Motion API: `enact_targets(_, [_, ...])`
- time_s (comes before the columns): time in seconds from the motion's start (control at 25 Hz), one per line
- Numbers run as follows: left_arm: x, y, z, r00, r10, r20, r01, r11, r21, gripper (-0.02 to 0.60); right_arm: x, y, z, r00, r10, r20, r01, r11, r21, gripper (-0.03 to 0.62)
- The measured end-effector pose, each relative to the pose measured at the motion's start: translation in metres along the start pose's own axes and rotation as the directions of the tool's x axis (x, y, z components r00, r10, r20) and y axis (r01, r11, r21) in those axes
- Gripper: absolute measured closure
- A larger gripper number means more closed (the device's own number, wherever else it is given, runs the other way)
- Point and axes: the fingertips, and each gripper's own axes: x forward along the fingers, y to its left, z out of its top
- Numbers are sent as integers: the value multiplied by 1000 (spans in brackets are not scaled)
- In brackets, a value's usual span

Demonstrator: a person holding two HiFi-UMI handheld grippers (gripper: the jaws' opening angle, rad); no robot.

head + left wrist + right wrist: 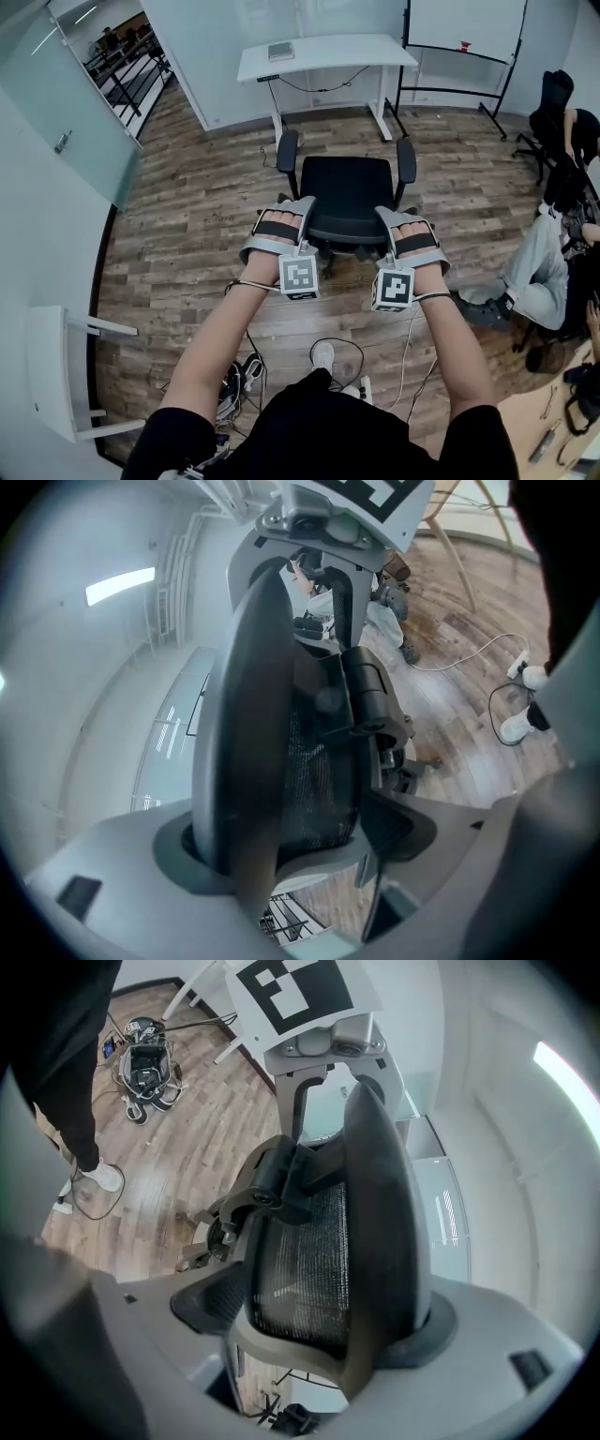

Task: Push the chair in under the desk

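A black office chair (345, 192) with two armrests stands on the wood floor, facing the white desk (328, 52) at the back and well short of it. Both grippers sit on the top of its backrest, hidden below them in the head view. My left gripper (281, 220) straddles the left part of the rim, my right gripper (408, 230) the right part. In the left gripper view the mesh backrest (253, 714) lies between wide jaws of the left gripper (291, 855). The right gripper (328, 1335) stands equally wide around the backrest (375, 1204). No squeeze shows.
A whiteboard on a wheeled stand (464, 28) is right of the desk. Seated people (548, 262) and another chair are at the right edge. Cables and a power strip (239, 375) lie by my feet. A white piece of furniture (56, 370) stands at the near left beside a glass wall.
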Motion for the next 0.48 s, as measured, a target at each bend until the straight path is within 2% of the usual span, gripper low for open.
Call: enact_targets(0.48, [61,24,-21,999,-12,32,12,1000,17,172,65,-22,-12,1000,16,-14,-16,1000,4,186])
